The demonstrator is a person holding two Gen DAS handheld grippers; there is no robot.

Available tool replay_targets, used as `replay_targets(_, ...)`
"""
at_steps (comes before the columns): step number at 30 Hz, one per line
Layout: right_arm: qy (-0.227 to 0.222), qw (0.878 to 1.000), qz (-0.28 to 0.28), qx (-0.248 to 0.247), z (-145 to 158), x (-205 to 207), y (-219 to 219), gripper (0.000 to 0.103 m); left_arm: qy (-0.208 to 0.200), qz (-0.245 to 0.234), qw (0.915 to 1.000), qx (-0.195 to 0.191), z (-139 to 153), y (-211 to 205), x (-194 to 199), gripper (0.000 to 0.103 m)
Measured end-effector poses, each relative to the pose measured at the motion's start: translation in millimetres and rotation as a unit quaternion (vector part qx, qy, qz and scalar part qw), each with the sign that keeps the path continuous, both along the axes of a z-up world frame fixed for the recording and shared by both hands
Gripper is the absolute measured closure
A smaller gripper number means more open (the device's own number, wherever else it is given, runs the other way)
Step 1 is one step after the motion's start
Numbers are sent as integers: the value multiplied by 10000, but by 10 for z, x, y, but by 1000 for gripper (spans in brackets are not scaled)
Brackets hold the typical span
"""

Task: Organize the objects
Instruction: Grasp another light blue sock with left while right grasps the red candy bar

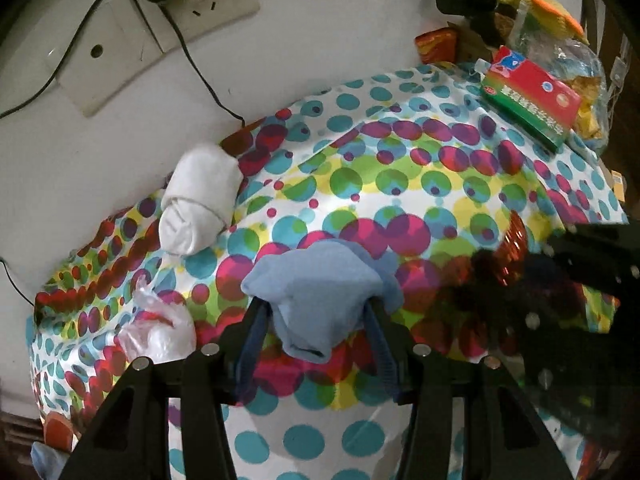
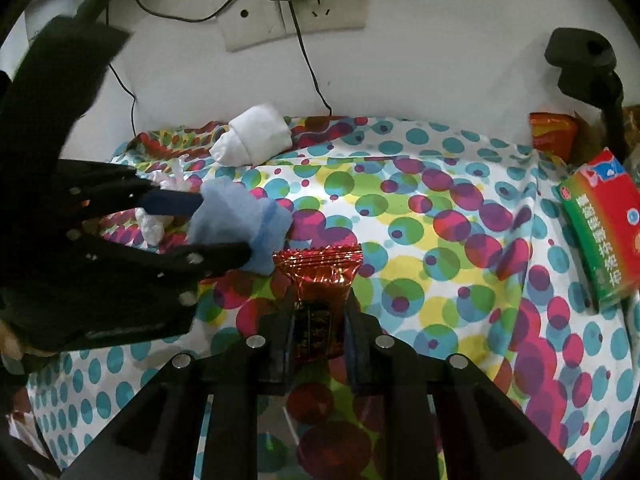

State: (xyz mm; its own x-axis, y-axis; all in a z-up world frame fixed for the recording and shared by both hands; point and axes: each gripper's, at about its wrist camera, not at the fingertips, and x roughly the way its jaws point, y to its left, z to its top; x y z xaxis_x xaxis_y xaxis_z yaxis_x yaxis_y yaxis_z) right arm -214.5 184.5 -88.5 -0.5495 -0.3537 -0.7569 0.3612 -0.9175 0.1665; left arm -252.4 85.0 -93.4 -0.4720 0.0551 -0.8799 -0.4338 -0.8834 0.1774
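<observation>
A rolled light-blue sock [image 1: 320,276] hangs between the fingertips of my left gripper [image 1: 316,308], which is shut on it just above the dotted cloth [image 1: 400,168]. The right wrist view shows the same blue sock [image 2: 240,224] in the left gripper [image 2: 224,228] from the side. My right gripper [image 2: 320,304] is shut on a shiny red snack packet [image 2: 320,268], whose crimped top sticks out past the fingers. A rolled white sock [image 1: 200,200] lies at the cloth's far edge by the wall.
A red and green box [image 2: 604,232] lies at the right with an orange packet [image 2: 554,132] and a black stand [image 2: 580,60] behind it. Crumpled clear plastic [image 1: 160,332] sits at the left. Wall sockets [image 1: 192,4] with cables are behind.
</observation>
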Motion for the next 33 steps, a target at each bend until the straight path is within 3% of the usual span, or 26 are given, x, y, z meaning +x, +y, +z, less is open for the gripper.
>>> replay_targets(6,3,9999,-79,-89,-6,3,13,85,43,229,9994,246,-8,11,-87,52)
replay_targets(8,-65,9999,-87,-80,-29,-13,12,85,-75,432,9982,402,-25,-30,-134,62)
replay_targets(13,-14,9999,-104,104,-38,-6,-40,84,-225,658,9957,612,22,-80,-136,68)
replay_targets(22,21,9997,-120,232,-42,-11,-88,84,-135,769,9953,577,204,-95,176,68)
replay_targets(33,45,9993,-128,340,-40,-19,-113,84,6,1102,9928,474,431,-402,491,68)
